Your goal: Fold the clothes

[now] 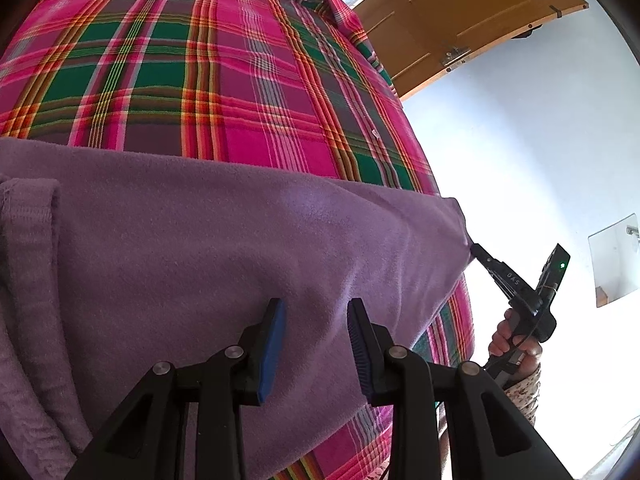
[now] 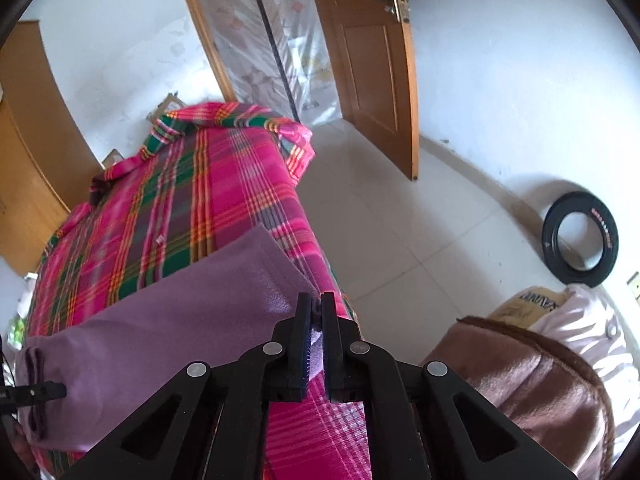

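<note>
Purple fleece garment (image 1: 224, 248) lies on the plaid bedspread (image 1: 200, 64), near the bed's edge. Right tongs (image 2: 316, 312) clamp its corner. Left tongs (image 1: 316, 320) gape wide above the fleece, holding nothing.

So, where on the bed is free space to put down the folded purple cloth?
The plaid sheet lies bare between the purple cloth and the bunched far end near the door. The near part is crowded: the cloth covers it, the right tongs pinch its corner, and the left tongs hang open over it.
</note>
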Demonstrator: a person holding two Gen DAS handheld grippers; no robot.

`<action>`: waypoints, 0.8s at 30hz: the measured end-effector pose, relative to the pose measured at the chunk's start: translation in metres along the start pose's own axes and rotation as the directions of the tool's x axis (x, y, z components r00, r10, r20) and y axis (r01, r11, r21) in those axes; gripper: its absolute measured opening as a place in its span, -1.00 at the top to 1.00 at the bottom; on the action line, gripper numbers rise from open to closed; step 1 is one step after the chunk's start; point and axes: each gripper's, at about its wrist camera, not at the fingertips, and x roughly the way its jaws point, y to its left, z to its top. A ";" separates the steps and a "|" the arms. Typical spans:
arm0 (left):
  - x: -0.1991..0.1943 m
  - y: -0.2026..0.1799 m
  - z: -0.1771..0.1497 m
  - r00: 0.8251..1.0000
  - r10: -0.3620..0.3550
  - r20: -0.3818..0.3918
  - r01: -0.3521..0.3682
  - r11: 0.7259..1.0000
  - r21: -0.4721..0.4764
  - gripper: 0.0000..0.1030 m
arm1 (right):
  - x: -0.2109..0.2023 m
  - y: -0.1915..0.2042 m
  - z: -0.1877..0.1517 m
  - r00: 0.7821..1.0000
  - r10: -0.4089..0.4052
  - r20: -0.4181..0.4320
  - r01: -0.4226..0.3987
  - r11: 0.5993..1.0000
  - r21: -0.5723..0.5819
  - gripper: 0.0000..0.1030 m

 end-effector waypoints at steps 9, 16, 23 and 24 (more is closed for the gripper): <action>0.007 -0.009 -0.004 0.999 -0.024 -0.035 0.025 1.000 0.018 0.38 | 0.015 -0.004 -0.003 0.997 -0.048 -0.055 0.049 0.999 0.004 0.90; 0.008 -0.011 -0.001 0.999 -0.022 -0.043 0.023 1.000 0.016 0.38 | 0.014 -0.001 -0.008 0.997 -0.070 -0.026 0.070 0.998 -0.009 0.80; 0.016 -0.019 -0.001 0.998 -0.028 -0.055 0.030 0.999 0.030 0.38 | 0.008 -0.010 -0.015 1.000 0.023 -0.005 -0.022 0.996 0.090 0.36; 0.018 -0.021 -0.001 0.998 -0.029 -0.057 0.031 0.999 0.034 0.38 | 0.008 -0.011 -0.017 0.999 0.035 -0.004 -0.035 0.994 0.104 0.32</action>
